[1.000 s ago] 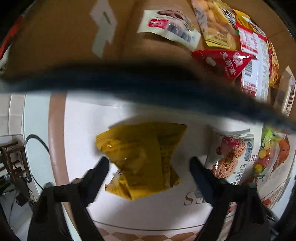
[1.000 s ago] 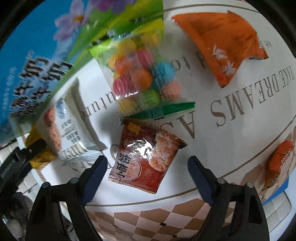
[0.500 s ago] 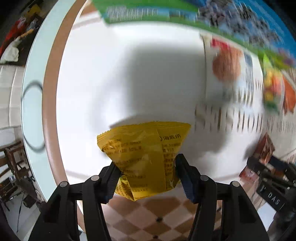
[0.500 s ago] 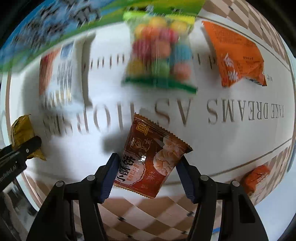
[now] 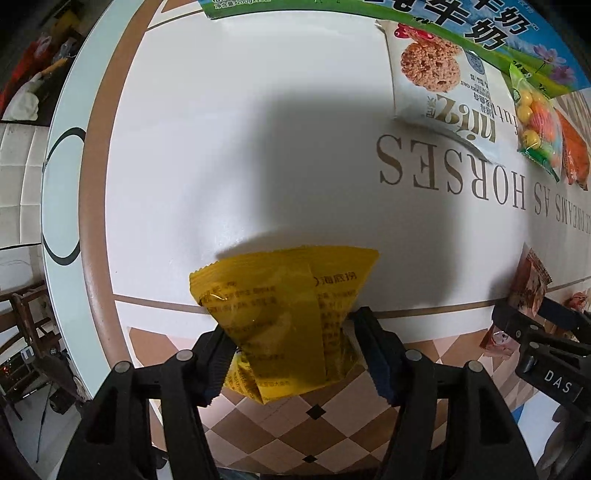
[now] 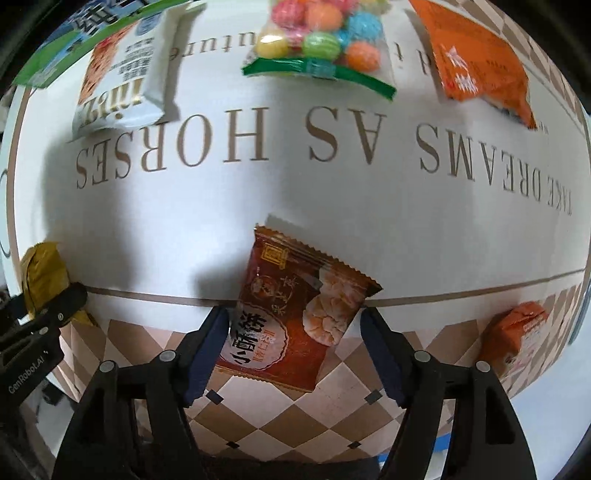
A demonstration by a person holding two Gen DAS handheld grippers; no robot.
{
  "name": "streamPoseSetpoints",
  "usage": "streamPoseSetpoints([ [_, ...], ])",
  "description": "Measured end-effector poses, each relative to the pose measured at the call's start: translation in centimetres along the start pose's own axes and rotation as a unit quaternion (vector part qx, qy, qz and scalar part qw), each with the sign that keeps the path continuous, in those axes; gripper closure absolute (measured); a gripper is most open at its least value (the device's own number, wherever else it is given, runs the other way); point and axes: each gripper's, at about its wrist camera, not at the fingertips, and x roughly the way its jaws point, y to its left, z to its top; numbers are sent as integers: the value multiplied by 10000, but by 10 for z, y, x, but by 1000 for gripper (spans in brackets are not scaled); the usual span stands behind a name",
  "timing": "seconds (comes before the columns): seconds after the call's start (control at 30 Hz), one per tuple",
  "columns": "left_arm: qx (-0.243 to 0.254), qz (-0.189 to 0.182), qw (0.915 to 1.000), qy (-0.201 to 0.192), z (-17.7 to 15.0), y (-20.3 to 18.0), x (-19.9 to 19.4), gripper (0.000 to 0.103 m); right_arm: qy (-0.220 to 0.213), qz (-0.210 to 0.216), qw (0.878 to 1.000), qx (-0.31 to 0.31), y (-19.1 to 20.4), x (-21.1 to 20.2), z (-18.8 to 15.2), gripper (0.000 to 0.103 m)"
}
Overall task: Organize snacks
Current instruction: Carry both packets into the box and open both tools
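Note:
My left gripper [image 5: 295, 343] is shut on a yellow snack packet [image 5: 284, 314] and holds it above the table's near edge. My right gripper [image 6: 295, 339] is shut on a red-brown snack packet [image 6: 295, 310], also lifted above the near edge. The right gripper with its red packet [image 5: 528, 291] shows at the right of the left wrist view. The left gripper with the yellow packet [image 6: 42, 273] shows at the left of the right wrist view.
On the white tablecloth [image 6: 332, 199] lie a white cookie packet [image 6: 122, 70], a clear bag of coloured candy balls [image 6: 321, 40], an orange packet [image 6: 476, 59] and a small orange packet [image 6: 517, 332]. A blue-green milk carton box [image 5: 424, 22] stands at the back.
Both grippers have closed on their packets, the yellow one on the left and the red-brown one on the right, lifted them off the cloth and pulled back toward the near table edge.

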Motion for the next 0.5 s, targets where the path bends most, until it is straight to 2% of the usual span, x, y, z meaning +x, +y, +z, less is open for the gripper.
streamPoseSetpoints([
  [0.1, -15, -1, 10000, -67, -1, -1, -2, 42, -61, 23, 9999, 98, -15, 2, 3, 23],
  [0.17, 24, -1, 9999, -126, -2, -2, -4, 46, -127, 40, 9998, 164, -16, 2, 0, 23],
  [0.2, 51, 4, 9999, -146, -5, -4, -7, 48, -192, 43, 9996, 179, -16, 1, -2, 24],
  [0.3, 118, -8, 9998, -140, -3, -16, -9, 50, -370, 3, 9993, 61, -20, -14, -2, 44],
  [0.4, 142, -92, 9998, -135, 2, -31, -10, 53, -431, -14, 9991, 31, -18, -17, -8, 44],
  [0.5, 200, -235, 9991, -278, -1, -40, -31, 53, -452, 165, 9988, 81, -10, -17, -12, 44],
])
